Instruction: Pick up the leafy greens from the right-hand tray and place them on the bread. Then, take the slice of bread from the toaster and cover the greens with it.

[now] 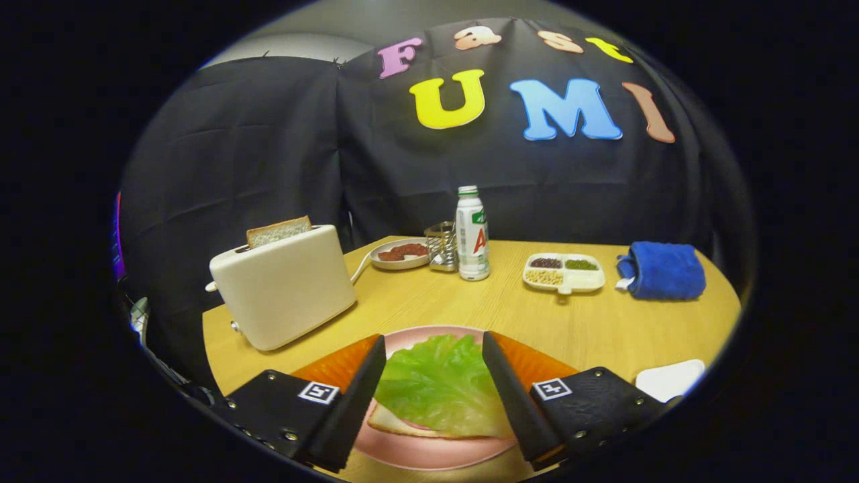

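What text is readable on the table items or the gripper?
bottle: label print too blurred to read.
gripper, open astride the lettuce: square coded markers, no words.
toaster, divided tray, towel: no text.

Even overhead light, fairly bright on the desk (470, 302), dim toward the cloth wall. Soft short shadows beside the toaster (285, 285) and bottle (472, 235). Mild glare on the toaster top. Strong fisheye bending at the desk's edges; centre sharp, the tool (434, 396), held apart, slightly soft.
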The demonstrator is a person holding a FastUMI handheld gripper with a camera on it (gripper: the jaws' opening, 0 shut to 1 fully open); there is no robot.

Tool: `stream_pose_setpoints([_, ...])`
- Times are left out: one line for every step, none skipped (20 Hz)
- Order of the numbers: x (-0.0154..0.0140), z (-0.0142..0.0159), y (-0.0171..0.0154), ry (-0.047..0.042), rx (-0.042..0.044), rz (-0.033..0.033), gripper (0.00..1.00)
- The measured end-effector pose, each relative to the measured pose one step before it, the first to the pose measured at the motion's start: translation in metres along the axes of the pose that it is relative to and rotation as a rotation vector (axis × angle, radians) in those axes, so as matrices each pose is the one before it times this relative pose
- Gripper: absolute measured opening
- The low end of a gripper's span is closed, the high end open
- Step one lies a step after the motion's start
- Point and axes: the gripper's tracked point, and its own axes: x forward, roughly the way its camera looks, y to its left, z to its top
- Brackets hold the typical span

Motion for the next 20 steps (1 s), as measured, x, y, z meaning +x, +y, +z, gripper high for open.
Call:
stream_pose_setpoints([-0.00657, 0.01248, -0.01081, -0.04084, -0.03128, -0.04817, 0.96])
stream_pose_setpoints([-0.00405, 0.01092, -0.00768, -0.03893, -0.02464, -0.03345, 0.95])
stream_pose_setpoints([-0.00523, 0.01149, -0.00454, -0.02966, -0.01299, -0.02029, 0.95])
stream_pose_setpoints([-0.00522, 0.01007, -0.00271, -0.02762, -0.0027, -0.01477, 0.95])
stream_pose_setpoints([-0.00494, 0.00973, -0.00195, -0.02206, 0.00222, -0.01068, 0.95])
stream_pose_setpoints([-0.00572, 0.01053, -0.00183, -0.02388, 0.0024, -0.00941, 0.95])
stream_pose_setpoints([-0.00422, 0.01096, -0.00322, -0.0219, -0.00975, -0.01448, 0.95])
stream_pose_setpoints([-0.00349, 0.00911, -0.00721, -0.01891, -0.02648, -0.02693, 0.95])
stream_pose_setpoints([-0.00336, 0.01185, -0.00679, -0.025, -0.0361, -0.02754, 0.95])
stream_pose_setpoints([-0.00469, 0.00973, -0.00367, -0.02423, -0.0261, -0.0206, 0.95])
stream_pose_setpoints([-0.00422, 0.00896, 0.00289, -0.01985, -0.01092, 0.00025, 0.95])
stream_pose_setpoints([-0.00187, 0.00566, 0.00787, -0.01099, -0.00518, 0.01421, 0.95])
stream_pose_setpoints([-0.00186, 0.00437, 0.00878, -0.00263, 0.00003, 0.01885, 0.95])
stream_pose_setpoints([-0.00065, 0.00457, 0.01064, -0.00108, 0.0047, 0.03, 0.95])
stream_pose_setpoints([-0.00031, 0.00527, 0.01175, -0.00084, 0.00713, 0.03302, 0.95])
stream_pose_setpoints([0.00179, 0.00748, 0.01223, -0.0028, 0.00703, 0.02958, 0.95])
stream_pose_setpoints([0.00133, 0.00656, 0.01124, -0.00473, 0.00791, 0.02891, 0.95])
stream_pose_setpoints([0.00499, 0.0063, 0.013, -0.00809, 0.00904, 0.02831, 0.95])
stream_pose_setpoints([0.00447, 0.00469, 0.01266, -0.0042, 0.00934, 0.02638, 0.95])
stream_pose_setpoints([0.00559, 0.00309, 0.01284, -0.00153, 0.0077, 0.02849, 0.95])
